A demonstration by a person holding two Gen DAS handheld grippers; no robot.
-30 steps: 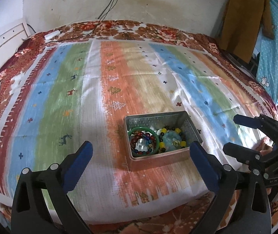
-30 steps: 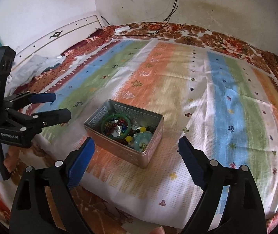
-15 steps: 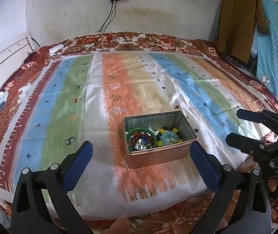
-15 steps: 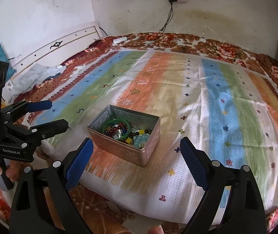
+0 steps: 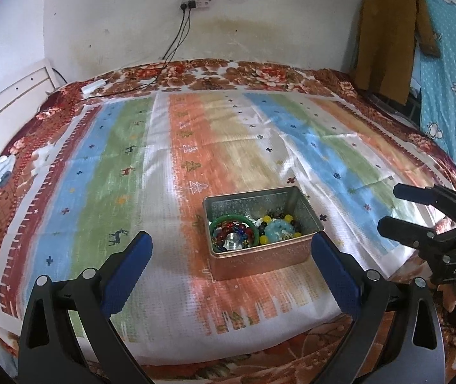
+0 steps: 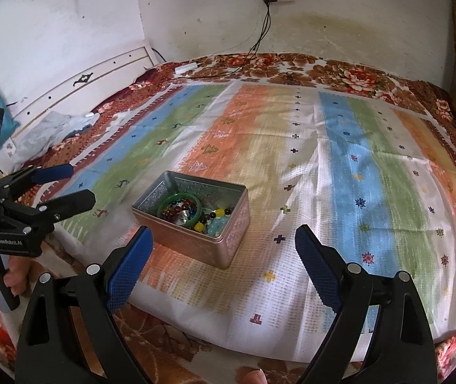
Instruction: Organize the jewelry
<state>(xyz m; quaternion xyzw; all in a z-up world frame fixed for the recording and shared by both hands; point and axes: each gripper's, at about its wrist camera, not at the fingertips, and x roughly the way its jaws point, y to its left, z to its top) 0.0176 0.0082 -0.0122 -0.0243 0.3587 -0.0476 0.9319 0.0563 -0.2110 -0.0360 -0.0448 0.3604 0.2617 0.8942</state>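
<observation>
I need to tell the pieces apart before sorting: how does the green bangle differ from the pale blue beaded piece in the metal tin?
The green bangle is one smooth, solid ring; the pale blue beaded piece is a lumpy cluster ringed by yellow and dark beads. In the left wrist view the bangle lies in the tin's left half around small multicoloured beads and a silver cap; the blue piece fills the right half. Both rest inside the open embossed metal tin.

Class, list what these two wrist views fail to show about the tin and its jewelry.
- Tin floor: both views, covered by the bead heap.
- Green bangle, far rim: right wrist view, behind the tin wall.
- Small silver piece: both views, too small to identify.
- Lid: none in view.
</observation>
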